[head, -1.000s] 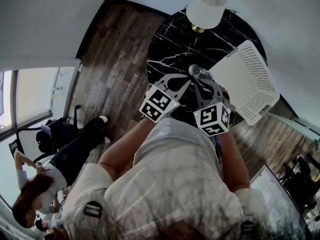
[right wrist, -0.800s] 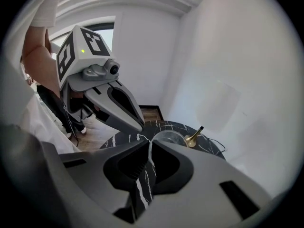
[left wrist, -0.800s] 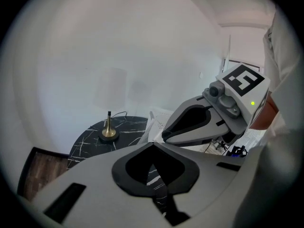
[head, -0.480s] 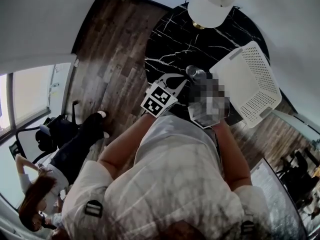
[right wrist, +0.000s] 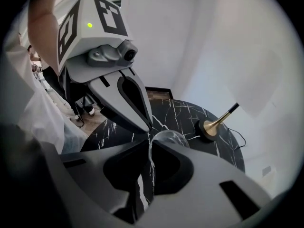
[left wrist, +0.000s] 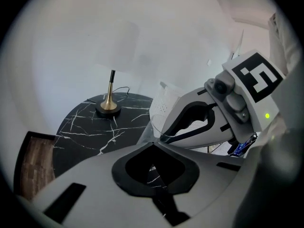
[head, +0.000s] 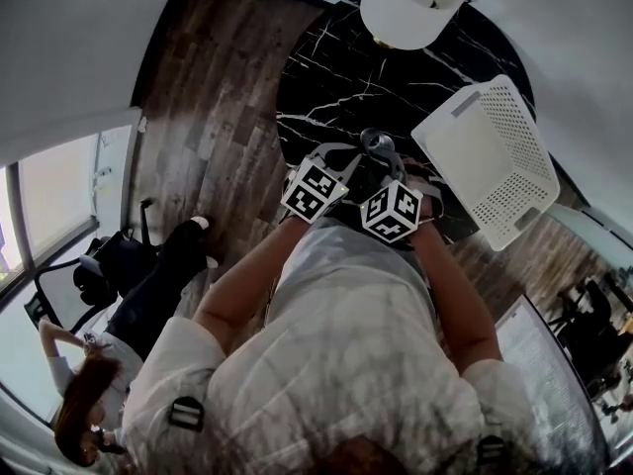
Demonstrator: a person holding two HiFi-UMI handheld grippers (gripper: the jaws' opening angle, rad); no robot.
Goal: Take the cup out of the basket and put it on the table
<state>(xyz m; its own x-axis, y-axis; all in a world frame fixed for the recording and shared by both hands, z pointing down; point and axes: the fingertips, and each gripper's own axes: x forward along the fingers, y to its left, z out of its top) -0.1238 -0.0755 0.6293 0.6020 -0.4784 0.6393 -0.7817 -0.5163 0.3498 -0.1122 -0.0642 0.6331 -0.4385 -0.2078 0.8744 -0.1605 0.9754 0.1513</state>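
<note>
A clear glass cup (head: 375, 142) hangs over the near part of the black marble table (head: 326, 77), left of the white basket (head: 485, 156). My right gripper (head: 383, 158) is shut on the cup's rim. In the right gripper view the thin glass wall (right wrist: 166, 139) sits pinched where the jaws (right wrist: 149, 137) meet. My left gripper (head: 358, 158) is shut with nothing between its fingers. Its tips (right wrist: 150, 127) point at the cup's rim from the left, and I cannot tell whether they touch it. In the left gripper view the rim (left wrist: 156, 129) shows just past my closed jaws.
The perforated basket stands tilted at the table's right edge. A lamp with a white shade (head: 410, 8) and brass base (left wrist: 108, 109) stands at the far side. Wood floor (head: 218, 117) surrounds the table. A person sits at the lower left (head: 148, 295).
The right gripper and cup have shifted slightly left, away from the basket. The two grippers now sit closer together.
</note>
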